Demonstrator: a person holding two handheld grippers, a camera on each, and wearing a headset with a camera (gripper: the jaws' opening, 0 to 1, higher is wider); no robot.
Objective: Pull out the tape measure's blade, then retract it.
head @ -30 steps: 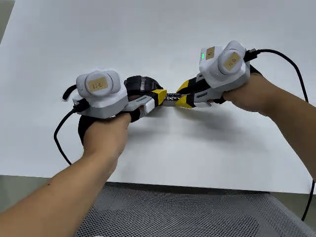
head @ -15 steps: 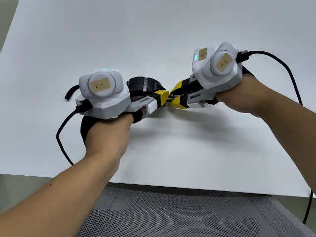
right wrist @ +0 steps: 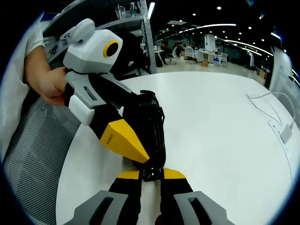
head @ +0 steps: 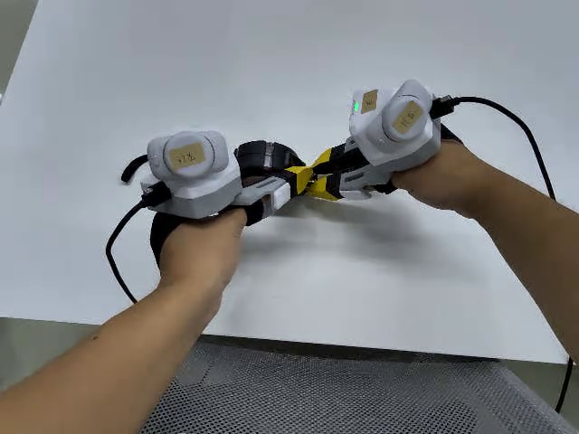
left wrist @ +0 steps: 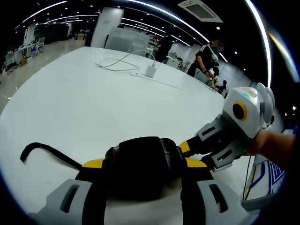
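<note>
I am clamping my left gripper (head: pixel 282 176) around the round black tape measure case (left wrist: pixel 140 161) over the white table (head: pixel 271 72). My right gripper (right wrist: pixel 151 180) is pinching its blade tip (right wrist: pixel 151 172) at the mouth. Retraction seems to be ending, so next I should release the tip.

Left hand-held gripper (head: pixel 288 183) and right hand-held gripper (head: pixel 316 178) nose to nose, blocking each other; surface (head: pixel 271 54) open toward every edge, charger cable (left wrist: pixel 115 59) well apart.
</note>
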